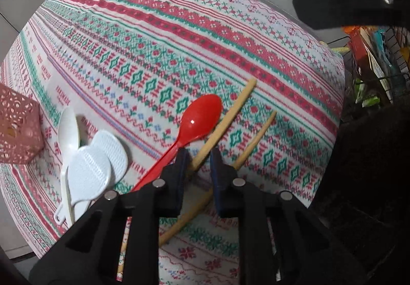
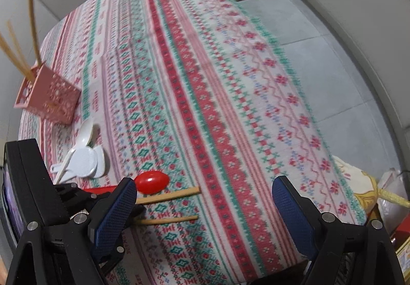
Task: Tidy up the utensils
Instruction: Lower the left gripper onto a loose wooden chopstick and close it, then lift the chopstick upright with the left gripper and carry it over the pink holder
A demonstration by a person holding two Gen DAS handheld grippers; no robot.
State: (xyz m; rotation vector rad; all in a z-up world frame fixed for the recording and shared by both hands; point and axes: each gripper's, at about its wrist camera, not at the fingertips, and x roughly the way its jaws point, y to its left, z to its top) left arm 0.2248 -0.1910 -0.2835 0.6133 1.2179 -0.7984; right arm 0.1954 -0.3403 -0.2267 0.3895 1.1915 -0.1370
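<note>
The left gripper (image 1: 200,156) is clamped on a chopstick (image 1: 225,118) whose length runs forward-right past it; the right gripper (image 2: 205,205) stands apart, empty.

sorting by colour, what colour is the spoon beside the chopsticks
Red: the spoon shows best in the left wrist view.
</note>
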